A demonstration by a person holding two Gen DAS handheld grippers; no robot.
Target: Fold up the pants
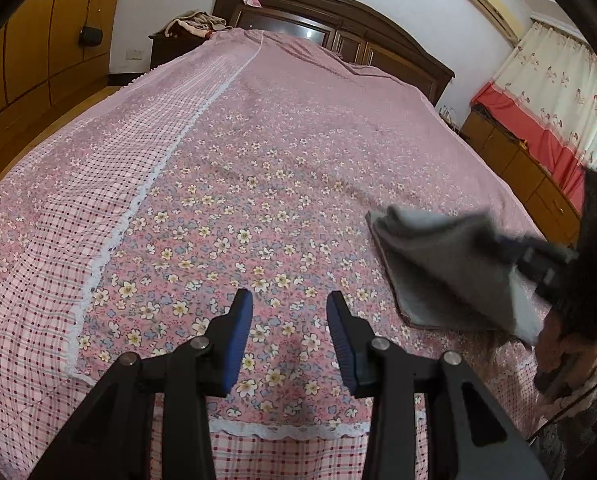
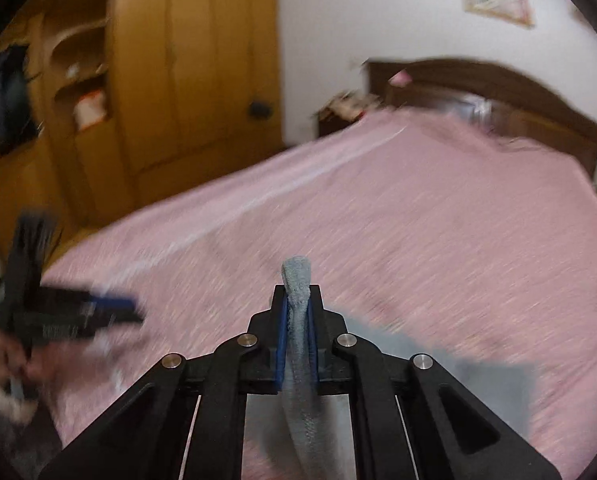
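While my right gripper (image 2: 297, 316) is pinching the grey pants (image 1: 450, 268) edge to carry the fold, my left gripper (image 1: 290, 320) is hovering part-open and empty over the bedspread (image 1: 258, 152).

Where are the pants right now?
The pants lie at the bed's right edge in the left-wrist view, one fold pinched in the right gripper.
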